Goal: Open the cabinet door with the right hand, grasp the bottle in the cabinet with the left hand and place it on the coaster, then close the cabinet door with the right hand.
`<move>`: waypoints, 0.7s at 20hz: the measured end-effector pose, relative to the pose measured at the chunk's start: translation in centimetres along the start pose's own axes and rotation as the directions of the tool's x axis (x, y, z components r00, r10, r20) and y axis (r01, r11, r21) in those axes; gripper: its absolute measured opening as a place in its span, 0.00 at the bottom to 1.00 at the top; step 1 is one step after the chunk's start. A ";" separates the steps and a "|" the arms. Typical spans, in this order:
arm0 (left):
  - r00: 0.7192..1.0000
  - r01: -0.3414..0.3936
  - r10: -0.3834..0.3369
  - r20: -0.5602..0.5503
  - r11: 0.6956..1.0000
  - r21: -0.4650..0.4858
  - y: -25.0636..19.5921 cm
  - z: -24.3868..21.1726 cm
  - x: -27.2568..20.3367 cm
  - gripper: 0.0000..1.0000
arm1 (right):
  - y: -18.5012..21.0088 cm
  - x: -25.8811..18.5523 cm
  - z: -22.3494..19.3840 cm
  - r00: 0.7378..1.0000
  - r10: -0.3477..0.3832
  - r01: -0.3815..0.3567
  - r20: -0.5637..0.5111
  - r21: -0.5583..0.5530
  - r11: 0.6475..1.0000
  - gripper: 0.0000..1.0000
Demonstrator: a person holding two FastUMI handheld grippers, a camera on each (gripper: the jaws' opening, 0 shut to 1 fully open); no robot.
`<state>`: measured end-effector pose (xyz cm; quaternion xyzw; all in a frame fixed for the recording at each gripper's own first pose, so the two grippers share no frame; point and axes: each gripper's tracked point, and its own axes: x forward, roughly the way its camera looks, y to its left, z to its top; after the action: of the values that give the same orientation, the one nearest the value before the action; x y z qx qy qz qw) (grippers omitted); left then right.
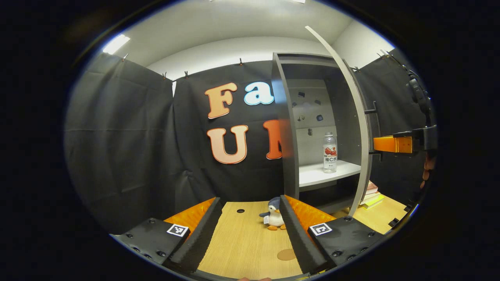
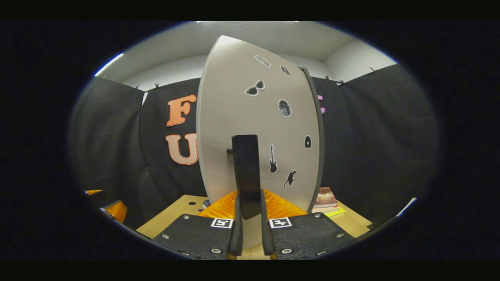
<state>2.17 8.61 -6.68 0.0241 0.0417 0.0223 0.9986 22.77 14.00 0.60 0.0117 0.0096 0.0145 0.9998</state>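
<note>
On the cabinet shelf (image 1: 328,173) stands the bottle (image 1: 330,153): light, stiff, slick plastic; grab mid-body. My left claw (image 1: 244,234) is spread, empty; my right claw (image 2: 249,218) pinches the door handle (image 2: 246,175).

We hold our left gripper (image 1: 246,230) spread wide, while our right gripper (image 2: 249,218) seems clamped tight.
</note>
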 end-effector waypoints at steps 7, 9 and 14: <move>0.999 0.051 -0.051 -0.009 0.999 -0.008 -3.3 0.0 -0.5 0.99 | -1.3 -0.7 0.0 0.999 -0.041 0.041 0.001 0.000 0.999 0.19; 0.997 0.072 -0.072 -0.008 0.997 -0.009 -4.6 0.1 -0.7 0.99 | -1.7 -0.8 0.1 0.999 -0.048 0.048 0.004 -0.004 0.999 0.19; 0.994 0.109 -0.109 0.000 0.994 -0.010 -7.0 0.5 -1.1 0.99 | -2.6 -1.1 0.1 0.997 -0.075 0.075 0.003 -0.011 0.997 0.19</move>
<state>1.40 1.54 -6.48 0.0167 0.0433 -0.0322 0.9984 21.78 11.33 0.70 0.0059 0.0086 -0.0230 0.9997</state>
